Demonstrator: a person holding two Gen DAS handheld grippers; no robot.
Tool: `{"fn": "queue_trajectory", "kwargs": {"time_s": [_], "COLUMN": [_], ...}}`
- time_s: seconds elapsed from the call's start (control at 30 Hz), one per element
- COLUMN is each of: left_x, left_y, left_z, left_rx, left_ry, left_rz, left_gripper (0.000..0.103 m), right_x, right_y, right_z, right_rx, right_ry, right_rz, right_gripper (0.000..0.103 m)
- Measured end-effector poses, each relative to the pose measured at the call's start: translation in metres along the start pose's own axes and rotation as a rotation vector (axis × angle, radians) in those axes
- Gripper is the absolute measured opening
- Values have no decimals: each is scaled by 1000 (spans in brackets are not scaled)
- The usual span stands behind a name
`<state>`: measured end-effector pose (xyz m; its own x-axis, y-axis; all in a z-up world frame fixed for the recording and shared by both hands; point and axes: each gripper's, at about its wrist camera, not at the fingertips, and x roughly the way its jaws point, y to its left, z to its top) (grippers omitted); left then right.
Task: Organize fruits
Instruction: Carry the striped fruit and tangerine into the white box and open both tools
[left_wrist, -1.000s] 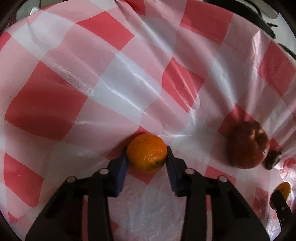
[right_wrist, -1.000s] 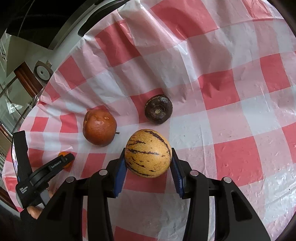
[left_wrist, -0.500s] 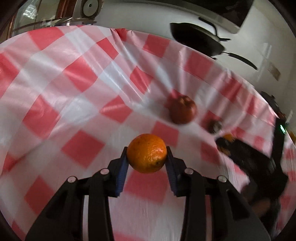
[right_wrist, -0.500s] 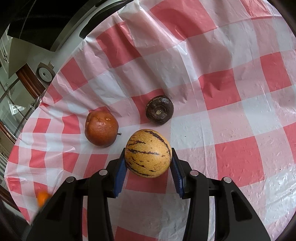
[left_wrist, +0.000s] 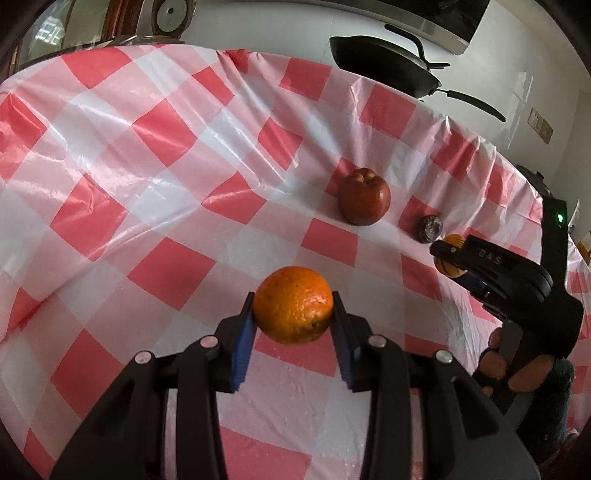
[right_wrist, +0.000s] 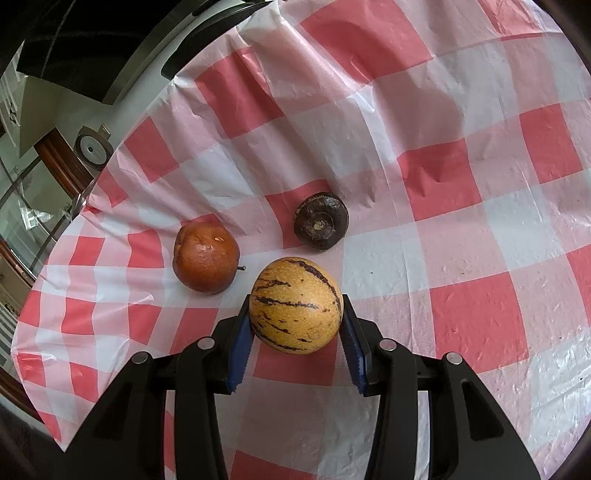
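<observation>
My left gripper (left_wrist: 293, 306) is shut on an orange (left_wrist: 293, 304) and holds it above the red-and-white checked cloth. My right gripper (right_wrist: 295, 306) is shut on a yellow purple-striped melon (right_wrist: 295, 304); it also shows in the left wrist view (left_wrist: 452, 258) at the right. A brown-red pear-like fruit (right_wrist: 205, 258) and a dark purple round fruit (right_wrist: 321, 220) lie on the cloth just beyond the melon. Both also show in the left wrist view: the red fruit (left_wrist: 364, 196) and the dark fruit (left_wrist: 430, 229).
The checked tablecloth (left_wrist: 155, 206) covers the whole table. A black frying pan (left_wrist: 388, 66) stands behind the table's far edge by a white wall. A window and a round metal object (right_wrist: 92, 149) lie past the table's left edge.
My left gripper has lifted the orange off the cloth and tilted up, so the table's far edge and the pan came into view. The right gripper has held almost still with the melon.
</observation>
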<state>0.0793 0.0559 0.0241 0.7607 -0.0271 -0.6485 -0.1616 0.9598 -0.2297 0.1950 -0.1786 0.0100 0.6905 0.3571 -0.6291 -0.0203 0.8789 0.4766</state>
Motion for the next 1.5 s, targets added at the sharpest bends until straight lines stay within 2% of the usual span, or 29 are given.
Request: {"fn": "queue_trajectory", "kwargs": {"time_s": [0.17,0.23,0.4,0.53,0.67,0.77,0.93,1.07,1.27,1.5], "left_x": [4,6,2,-21,-58,-94,-152,-197,-229,-258], "left_y": [9,11,10,13,24,45,84,118,167,231], "left_z": [3,3,2,-6,-29,-48,-70,-84,-112,-150], "left_rx": [-28,-29,-9,0,-2,-45,-48,-29,-32,-81], "left_ry": [12,21,24,5,-38,-76,-112,-154,-123,-72], "left_rz": [6,13,47,53,66,65,99,160,260,374], "left_gripper": [38,38,38,38,38,38,39,39,39,39], "right_x": [-19,-32,-68,-100,-129,-150,-176,-190,-208,-223], "right_y": [0,1,25,38,53,62,87,116,172,228], "right_z": [-8,-22,-66,-104,-135,-156,-192,-219,-259,-317], "right_rx": [15,32,-51,-99,-158,-191,-273,-376,-551,-770], "right_ry": [-53,-49,-47,-33,-30,-28,3,27,59,116], "right_rz": [-3,1,1,20,47,71,118,164,257,368], "right_gripper": [44,44,44,44,44,44,44,44,44,44]}}
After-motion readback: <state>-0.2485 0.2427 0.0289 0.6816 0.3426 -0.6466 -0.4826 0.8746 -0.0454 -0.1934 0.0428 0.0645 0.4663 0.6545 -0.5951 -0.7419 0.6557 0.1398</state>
